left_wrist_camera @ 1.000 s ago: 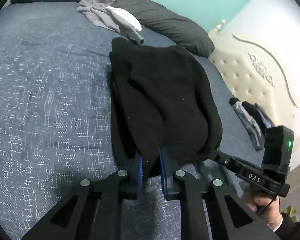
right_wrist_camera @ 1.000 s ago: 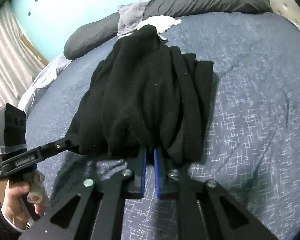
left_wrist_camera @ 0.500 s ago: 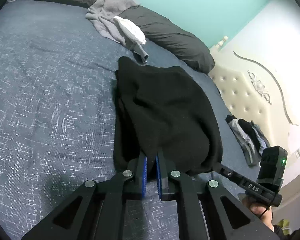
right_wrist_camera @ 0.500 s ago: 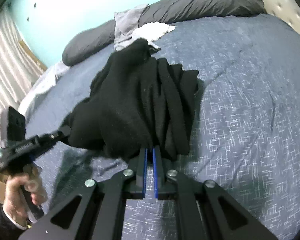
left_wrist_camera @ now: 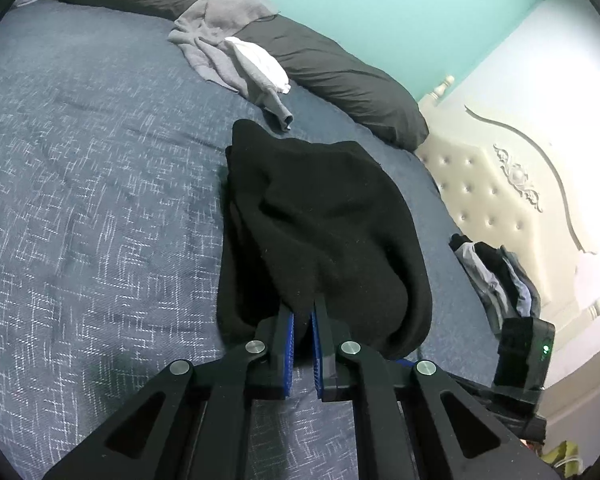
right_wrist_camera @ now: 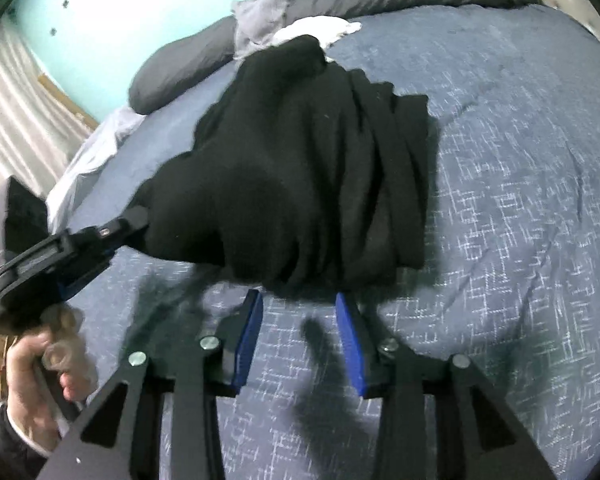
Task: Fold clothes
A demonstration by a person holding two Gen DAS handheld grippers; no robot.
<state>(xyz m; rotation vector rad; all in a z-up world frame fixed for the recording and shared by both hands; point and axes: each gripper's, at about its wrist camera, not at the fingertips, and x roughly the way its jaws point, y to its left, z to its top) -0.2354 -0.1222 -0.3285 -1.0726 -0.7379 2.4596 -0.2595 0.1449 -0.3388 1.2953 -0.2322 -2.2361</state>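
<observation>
While my left gripper (left_wrist_camera: 303, 312) is clamped on the near edge of the black garment (left_wrist_camera: 320, 224) bunched on the bed (left_wrist_camera: 100, 184), my right gripper (right_wrist_camera: 300, 332) stands with jaws apart just short of it (fold unfinished, I judge).

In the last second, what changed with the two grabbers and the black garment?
The right gripper opened and let go of the black garment, whose near edge now lies just ahead of its blue pads. The left gripper stays clamped on the garment. The grey clothes by the pillows haven't moved.
</observation>
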